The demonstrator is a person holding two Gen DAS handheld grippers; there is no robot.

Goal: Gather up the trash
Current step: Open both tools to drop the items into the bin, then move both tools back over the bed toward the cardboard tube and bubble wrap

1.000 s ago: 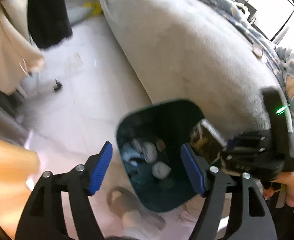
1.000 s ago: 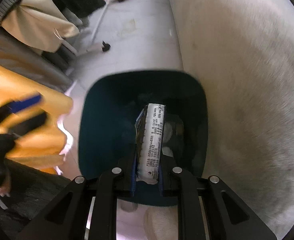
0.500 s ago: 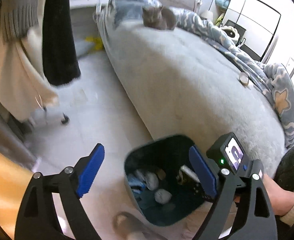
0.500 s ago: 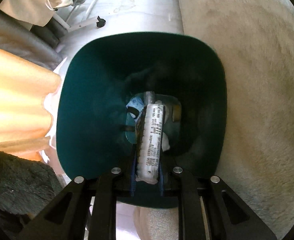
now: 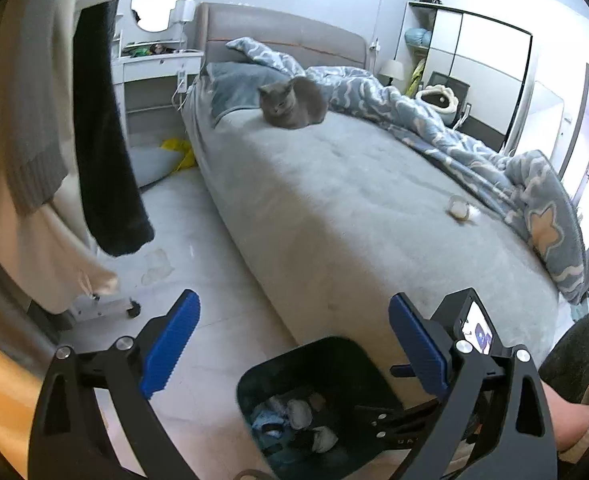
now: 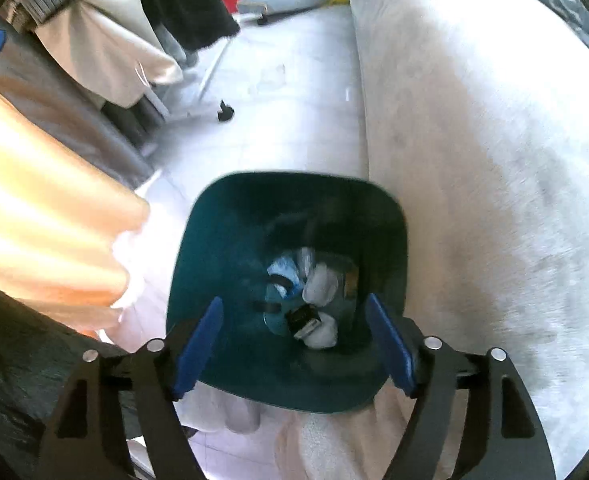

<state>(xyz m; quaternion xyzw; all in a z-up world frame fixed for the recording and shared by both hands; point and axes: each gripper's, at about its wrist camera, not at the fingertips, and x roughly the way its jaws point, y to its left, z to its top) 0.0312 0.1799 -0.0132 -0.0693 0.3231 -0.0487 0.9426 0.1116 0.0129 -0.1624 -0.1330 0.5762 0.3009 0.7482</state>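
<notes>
No writing legible on binned trash [image 6: 306,300]

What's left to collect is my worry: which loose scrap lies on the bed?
The small whitish lump on the grey bed beside the blue duvet; the clear crumpled scrap lies on the floor tiles.

The left gripper [image 5: 292,346] fills the bottom of its own view, its jaws spread wide and opening — nothing sits between the blue pads [image 5: 171,344]. The right gripper [image 6: 294,342] points steeply downward at the bottom of its view, jaws opening too, the space between its pads [image 6: 198,346] free of any grip. In the lower right of the left view, a hand [image 5: 570,420] in a cream cuff holds the right gripper's body.
</notes>
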